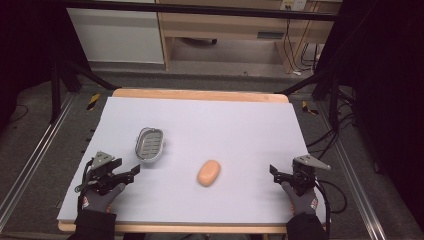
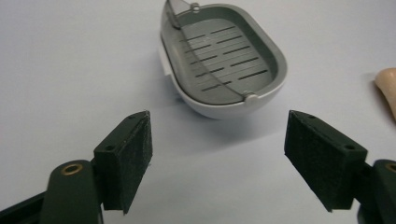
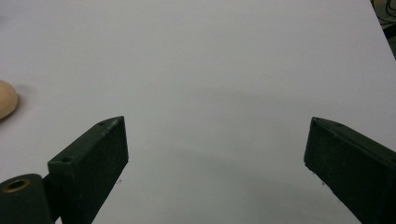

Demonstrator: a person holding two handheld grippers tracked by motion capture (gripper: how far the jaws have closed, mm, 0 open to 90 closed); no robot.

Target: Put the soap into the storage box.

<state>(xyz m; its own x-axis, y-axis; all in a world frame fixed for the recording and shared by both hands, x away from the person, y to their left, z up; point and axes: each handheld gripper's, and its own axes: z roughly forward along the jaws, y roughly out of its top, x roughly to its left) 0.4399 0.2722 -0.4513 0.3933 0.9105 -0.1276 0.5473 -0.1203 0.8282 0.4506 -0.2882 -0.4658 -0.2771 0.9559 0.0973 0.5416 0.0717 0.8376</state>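
A person stands at the near edge of a table covered with a pale lilac sheet [image 1: 235, 125], holding 2 black two-jaw grippers, 1 in each gloved hand. The left gripper [image 1: 131, 173] sits low near the front left corner of the sheet, its jaws spread wide with nothing between them. Seen from the left gripper view, those jaws frame bare sheet, and just beyond them lies the grey oval plastic soap dish with a slotted draining insert [image 2: 224, 60]. From above, that soap dish [image 1: 150, 144] rests on the left half of the sheet, near the left gripper but apart from it, its long side running away from the person.

The peach-coloured oval bar of soap [image 1: 209, 173] lies flat on the sheet, close to the middle and slightly toward the front edge, to the right of the dish and clear of it. It sits between the 2 grippers, touched by neither.

The right gripper [image 1: 277, 173] hovers near the front right corner of the sheet, well apart from the soap. Its jaws also stand wide and empty. In the right gripper view, plain sheet lies between them, and the rounded end of the soap [image 3: 7, 100] peeks in at the left edge.
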